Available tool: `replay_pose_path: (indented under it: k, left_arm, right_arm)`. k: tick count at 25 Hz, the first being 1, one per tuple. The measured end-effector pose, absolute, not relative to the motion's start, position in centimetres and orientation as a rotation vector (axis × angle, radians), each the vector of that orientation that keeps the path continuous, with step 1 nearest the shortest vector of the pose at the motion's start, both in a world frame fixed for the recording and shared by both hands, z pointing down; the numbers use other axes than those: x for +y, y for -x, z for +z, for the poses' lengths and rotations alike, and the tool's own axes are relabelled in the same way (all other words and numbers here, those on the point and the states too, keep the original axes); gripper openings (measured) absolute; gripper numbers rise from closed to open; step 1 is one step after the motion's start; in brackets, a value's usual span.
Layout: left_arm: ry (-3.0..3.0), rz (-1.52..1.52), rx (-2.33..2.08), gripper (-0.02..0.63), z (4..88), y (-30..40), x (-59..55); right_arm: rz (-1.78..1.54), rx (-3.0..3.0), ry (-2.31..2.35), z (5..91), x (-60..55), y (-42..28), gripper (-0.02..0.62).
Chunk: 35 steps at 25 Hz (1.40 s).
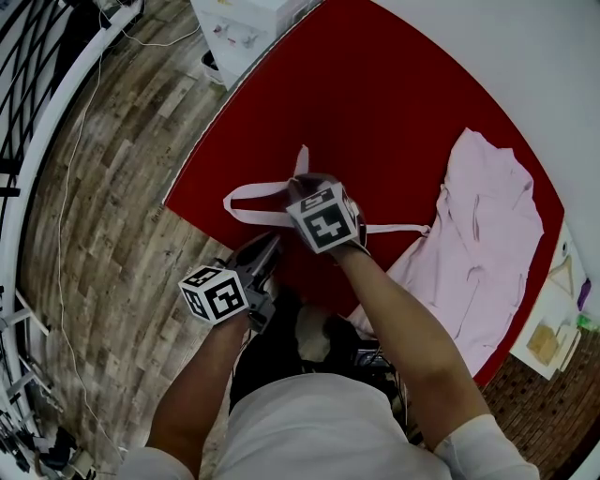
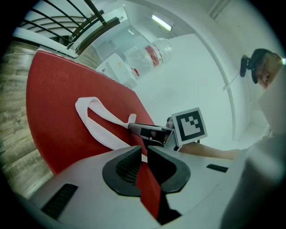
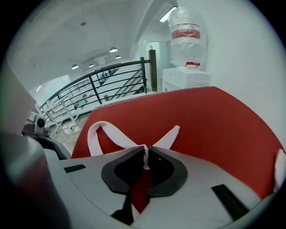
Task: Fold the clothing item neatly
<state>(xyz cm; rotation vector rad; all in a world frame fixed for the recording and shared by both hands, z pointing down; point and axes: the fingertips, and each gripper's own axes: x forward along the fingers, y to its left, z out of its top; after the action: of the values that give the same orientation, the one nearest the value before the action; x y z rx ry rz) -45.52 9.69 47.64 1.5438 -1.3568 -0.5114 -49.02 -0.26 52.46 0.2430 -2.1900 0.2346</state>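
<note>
A pale pink garment point(image 1: 478, 244) lies rumpled at the right of the red table point(image 1: 375, 103). Its long white strap point(image 1: 248, 192) runs left from it and ends in a loop on the red surface. My right gripper point(image 1: 302, 184) points down at the strap's crossing and is shut on the strap point(image 3: 107, 132), a white strip pinched between its pads point(image 3: 145, 152). My left gripper point(image 1: 270, 244) hovers at the table's near edge, shut with nothing in it point(image 2: 144, 152). From there the strap loop point(image 2: 96, 123) and the right gripper point(image 2: 136, 127) lie just ahead.
Wooden floor point(image 1: 112, 216) lies left of the table, with a black railing point(image 1: 19, 112) beyond. A white cabinet point(image 1: 244, 23) stands at the table's far corner. A wooden hanger point(image 1: 562, 277) and small boxes point(image 1: 544, 342) lie at the right edge.
</note>
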Motion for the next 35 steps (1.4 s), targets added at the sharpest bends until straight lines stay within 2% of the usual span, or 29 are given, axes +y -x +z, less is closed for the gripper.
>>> replay_pose_path:
  k: [6, 15, 18, 24, 29, 35]
  left_arm:
    - [-1.524, -0.415, -1.433, 0.023, 48.3, 46.0, 9.7]
    - [-1.39, 0.006, -1.778, 0.181, 50.5, 50.6, 10.5]
    - [-1.374, 0.148, -1.858, 0.202, 50.7, 52.1, 10.3]
    - [-1.314, 0.262, -1.861, 0.19, 52.5, 53.3, 10.2]
    - [-1.334, 0.284, -1.872, 0.104, 52.4, 53.8, 10.5]
    - [-1.394, 0.345, -1.859, 0.104, 52.3, 53.0, 9.4]
  right_arm:
    - [0.202, -2.253, -0.271, 49.5, -0.6, 48.3, 0.037]
    - [0.122, -2.353, -0.363, 44.5, -2.8, 46.5, 0.037]
    - [0.117, -2.367, -0.384, 43.9, -3.2, 45.9, 0.037]
    - [0.135, -2.353, -0.425, 44.0, -3.8, 44.4, 0.037]
    - [0.137, -2.36, -0.424, 43.7, -3.7, 43.8, 0.037]
    - [0.159, -2.349, -0.44, 43.9, -3.9, 42.7, 0.037]
